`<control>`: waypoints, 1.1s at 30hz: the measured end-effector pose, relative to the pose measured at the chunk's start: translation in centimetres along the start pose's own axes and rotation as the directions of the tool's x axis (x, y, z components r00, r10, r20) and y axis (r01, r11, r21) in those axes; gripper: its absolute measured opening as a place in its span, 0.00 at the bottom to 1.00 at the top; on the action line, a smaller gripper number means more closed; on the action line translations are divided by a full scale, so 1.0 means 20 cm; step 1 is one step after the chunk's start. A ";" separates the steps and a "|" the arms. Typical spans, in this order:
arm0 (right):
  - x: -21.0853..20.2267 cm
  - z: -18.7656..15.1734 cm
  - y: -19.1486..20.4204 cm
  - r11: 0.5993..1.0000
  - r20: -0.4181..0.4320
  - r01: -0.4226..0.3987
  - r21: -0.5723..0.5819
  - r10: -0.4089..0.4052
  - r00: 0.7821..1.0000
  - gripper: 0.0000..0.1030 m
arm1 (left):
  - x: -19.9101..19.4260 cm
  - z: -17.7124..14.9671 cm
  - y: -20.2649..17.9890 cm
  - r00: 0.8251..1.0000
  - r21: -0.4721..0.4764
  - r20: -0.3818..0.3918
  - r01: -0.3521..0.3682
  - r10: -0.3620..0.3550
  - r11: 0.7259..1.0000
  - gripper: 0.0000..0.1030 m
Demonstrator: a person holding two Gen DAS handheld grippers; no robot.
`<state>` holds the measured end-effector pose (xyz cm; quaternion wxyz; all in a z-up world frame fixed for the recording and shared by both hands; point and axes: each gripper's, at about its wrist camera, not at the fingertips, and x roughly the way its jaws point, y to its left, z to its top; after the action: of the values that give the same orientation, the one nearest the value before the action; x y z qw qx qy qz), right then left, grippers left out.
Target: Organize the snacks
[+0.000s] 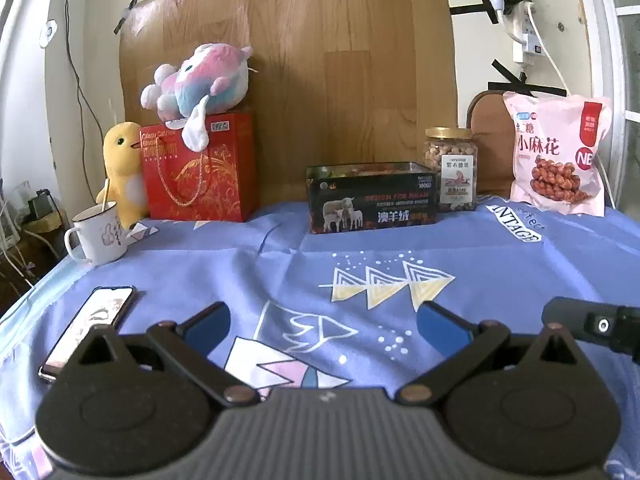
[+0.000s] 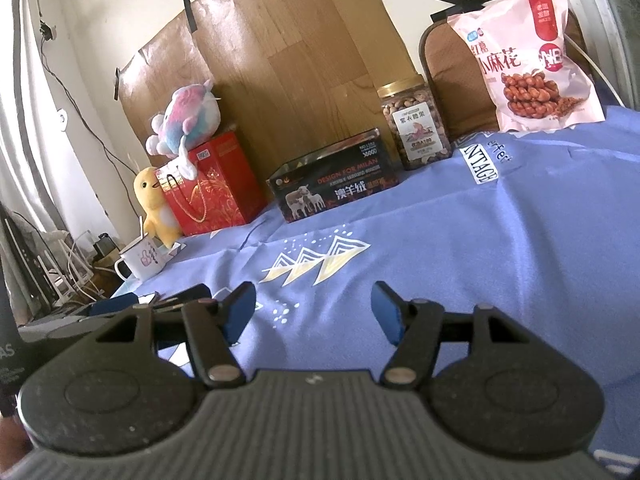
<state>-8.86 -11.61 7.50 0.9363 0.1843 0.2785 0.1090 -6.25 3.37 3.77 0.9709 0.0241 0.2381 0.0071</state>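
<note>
Little of the sorting appears to have been done. Both claws are seen hovering low over the blue patterned cloth [image 1: 520,264] that covers the bench, well short of the row of goods at the back. The left claw [image 1: 324,320] is spread apart with nothing between its blue pads, and the right claw [image 2: 314,312] is likewise held wide and empty. The snacks are lined up against the wooden board: a pink snack bag [image 1: 558,156] is propped upright at the far right, a jar of nuts [image 1: 450,168] stands just beside a dark open box [image 1: 370,200] at the centre, and a red gift bag [image 1: 200,172] is set at the left with a plush toy [image 1: 200,80] resting on top. Some reddish contents can be made out inside the box, but what they are cannot be told. The bag and the jar are judged to be left for handling.
</note>
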 end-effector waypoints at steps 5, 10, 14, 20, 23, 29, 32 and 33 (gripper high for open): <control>0.00 0.00 0.00 1.000 0.001 0.004 0.004 -0.004 1.000 0.65 | 0.00 0.00 0.00 1.000 -0.004 -0.014 0.004 -0.004 1.000 1.00; -0.01 0.00 0.00 1.000 -0.001 0.010 0.012 -0.010 1.000 0.66 | 0.02 0.00 0.00 0.999 0.004 -0.035 -0.011 0.011 1.000 1.00; 0.00 0.00 0.00 1.000 0.002 0.014 0.017 -0.014 1.000 0.68 | 0.02 0.00 -0.01 0.999 0.013 -0.042 -0.028 0.029 1.000 1.00; 0.00 0.00 -0.01 0.999 0.002 0.017 0.027 -0.017 1.000 0.69 | 0.00 0.01 -0.01 0.997 0.026 -0.004 -0.073 0.073 0.997 1.00; -0.01 0.00 -0.01 0.999 0.005 0.019 0.029 -0.019 1.000 0.70 | -0.02 0.02 -0.02 0.994 0.037 0.034 -0.105 0.104 0.994 1.00; -0.01 0.00 -0.01 0.999 0.009 0.023 0.034 -0.023 1.000 0.72 | -0.05 0.03 -0.04 0.993 0.055 0.052 -0.113 0.110 0.992 1.00; -0.01 0.00 -0.01 0.999 0.008 0.022 0.034 -0.022 1.000 0.73 | -0.05 0.04 -0.05 0.994 0.064 0.034 -0.104 0.102 0.993 1.00; -0.01 0.00 -0.01 0.999 0.009 0.023 0.035 -0.023 1.000 0.73 | -0.05 0.04 -0.05 0.995 0.065 0.024 -0.098 0.096 0.993 1.00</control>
<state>-9.12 -11.86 7.52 0.9353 0.1980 0.2783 0.0925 -6.77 2.38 4.82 0.9705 0.0677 0.2266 0.0461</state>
